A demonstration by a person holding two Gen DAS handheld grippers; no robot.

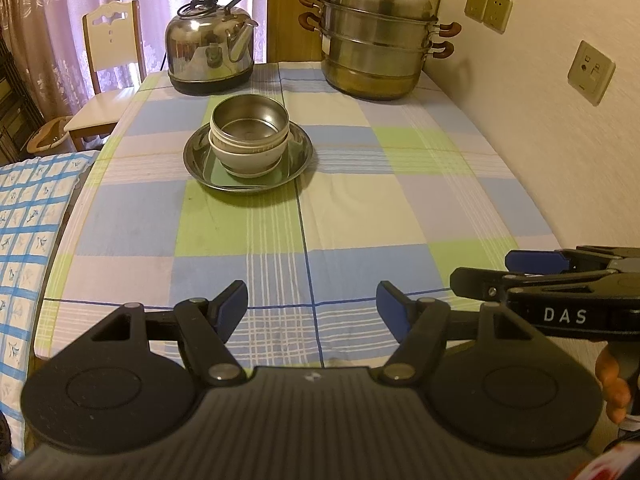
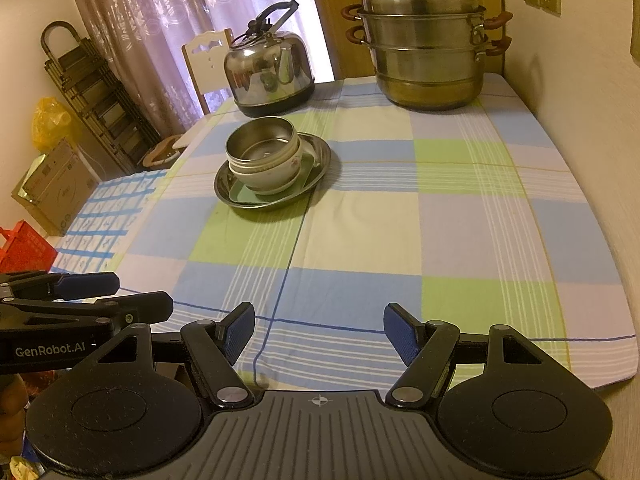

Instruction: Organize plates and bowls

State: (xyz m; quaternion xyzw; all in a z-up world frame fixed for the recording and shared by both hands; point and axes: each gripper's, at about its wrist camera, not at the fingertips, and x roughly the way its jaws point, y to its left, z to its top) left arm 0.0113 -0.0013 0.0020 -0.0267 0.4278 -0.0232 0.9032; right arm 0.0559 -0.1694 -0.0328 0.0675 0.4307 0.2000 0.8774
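A stack of dishes is seen near the middle of the table (image 1: pixel 360 208), which is covered with a checked cloth of blue, green and cream squares. The stack is built on a round steel plate (image 1: pixel 192 160); a flat green dish (image 1: pixel 218 178) lies in it, a white ceramic bowl (image 1: pixel 248 158) stands on that, and a steel bowl (image 1: pixel 248 120) is nested in the white one, upright and empty.

The left gripper (image 1: pixel 312 308) is held above the near edge of the table, tilted downward, with its blue-padded jaws spread wide and nothing between them. The stack lies well ahead of it, slightly to the left of its centre line, and is not touched. The right gripper (image 2: pixel 319 330) is held just beside the left one, likewise over the near edge, its jaws also wide apart and empty. From the right wrist view the steel plate (image 2: pixel 320 148) and its bowls are found well ahead and to the left of the jaws. Each gripper is visible at the edge of the other's view.

At the far end of the table a steel kettle (image 1: pixel 210 52) is placed on the left and a two-tier steel steamer pot (image 1: pixel 376 44) on the right, beside the wall. A white chair (image 1: pixel 108 64) stands beyond the table's left corner, before the curtains.
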